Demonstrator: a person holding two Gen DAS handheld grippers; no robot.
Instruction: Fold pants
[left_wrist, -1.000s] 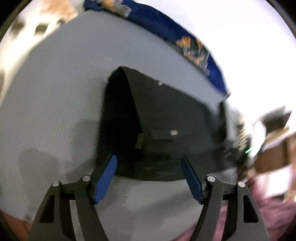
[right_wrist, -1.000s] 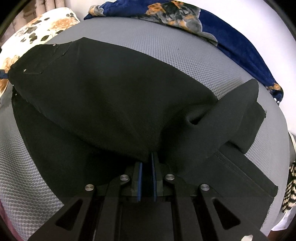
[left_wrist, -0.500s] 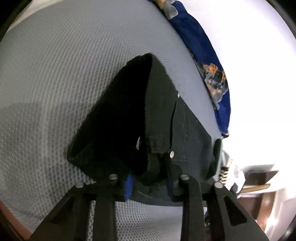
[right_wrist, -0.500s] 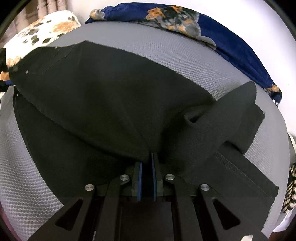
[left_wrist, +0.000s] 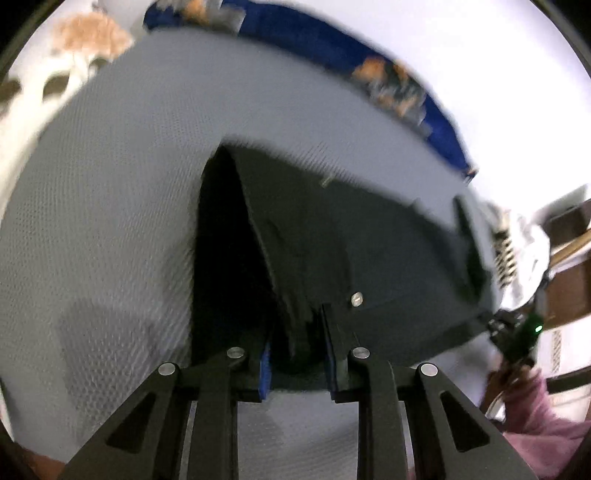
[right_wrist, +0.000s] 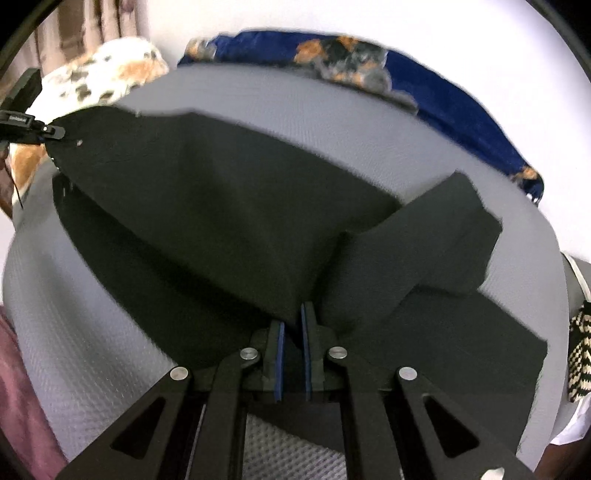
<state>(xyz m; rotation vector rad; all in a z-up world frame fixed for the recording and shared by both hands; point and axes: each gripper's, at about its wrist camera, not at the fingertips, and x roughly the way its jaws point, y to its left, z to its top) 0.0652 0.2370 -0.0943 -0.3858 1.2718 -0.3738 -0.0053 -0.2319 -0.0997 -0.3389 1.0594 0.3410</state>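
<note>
Black pants (right_wrist: 229, 221) lie across a grey mesh surface (right_wrist: 332, 110). In the left wrist view my left gripper (left_wrist: 297, 339) is shut on the waistband end of the pants (left_wrist: 332, 236), a thick bunch of black cloth between its blue pads, a metal button just right of them. In the right wrist view my right gripper (right_wrist: 291, 332) is shut on a fold of the pants near the legs, lifting the cloth into a ridge. One leg end (right_wrist: 436, 229) flops over to the right. The left gripper (right_wrist: 48, 130) shows at the far left, holding the waistband corner.
A blue patterned blanket (right_wrist: 424, 81) runs along the far edge of the grey surface. A white floral pillow (right_wrist: 99, 77) sits at the back left. A pink sleeve (left_wrist: 535, 424) and wooden furniture (left_wrist: 565, 291) are at the right in the left wrist view.
My left gripper closed on the waistband and then lifted it. My right gripper kept its grip and raised the cloth; the pants now hang stretched between both grippers.
</note>
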